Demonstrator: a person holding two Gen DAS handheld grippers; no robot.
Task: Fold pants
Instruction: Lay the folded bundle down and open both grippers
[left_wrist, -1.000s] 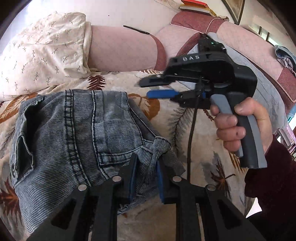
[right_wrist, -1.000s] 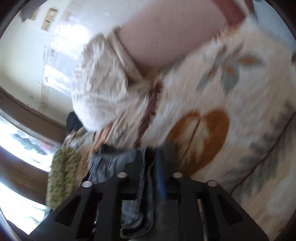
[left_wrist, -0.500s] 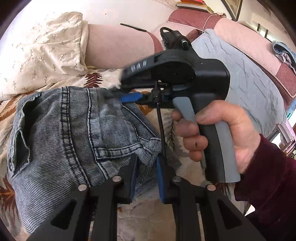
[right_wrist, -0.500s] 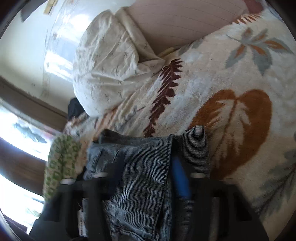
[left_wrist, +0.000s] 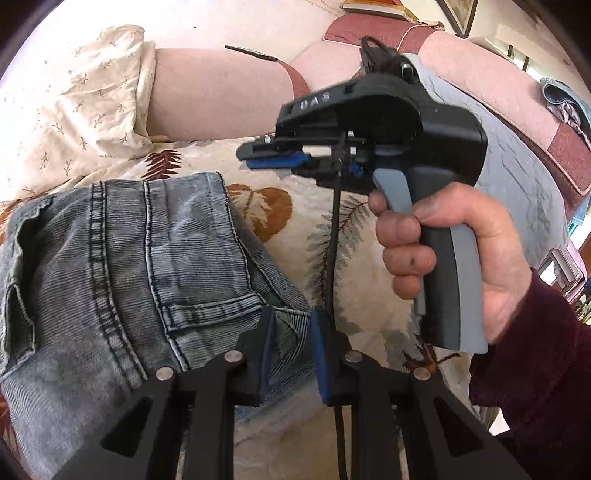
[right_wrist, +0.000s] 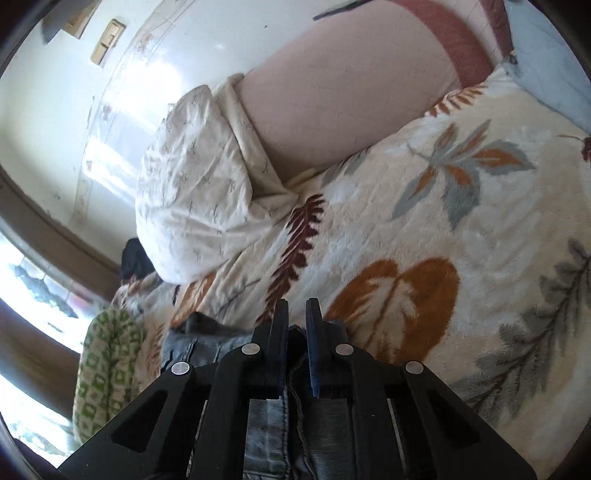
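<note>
Your left claw (left_wrist: 290, 350) pinches a fold of the jeans (left_wrist: 122, 258) on the bed (left_wrist: 354, 229); your right claw (right_wrist: 296, 332), jaws pressed together, grips nothing above them.

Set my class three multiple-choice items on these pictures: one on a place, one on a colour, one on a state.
1. Where do the jeans lie?
A. On the leaf-patterned blanket
B. On a bare wooden floor
C. Over a chair back

2. What colour are the pads on the gripper fingers?
A. Red
B. Blue
C. Yellow

3. In what state is the left gripper?
A. Open, above the jeans
B. Shut on a fold of the jeans
C. Shut on a pillow

Answers:
1. A: the denim is spread on the cream blanket with the orange and grey leaves.
2. B: blue strips line the inner faces of the black fingers.
3. B: both pads press on a bunched fold at the near edge of the denim.
</note>
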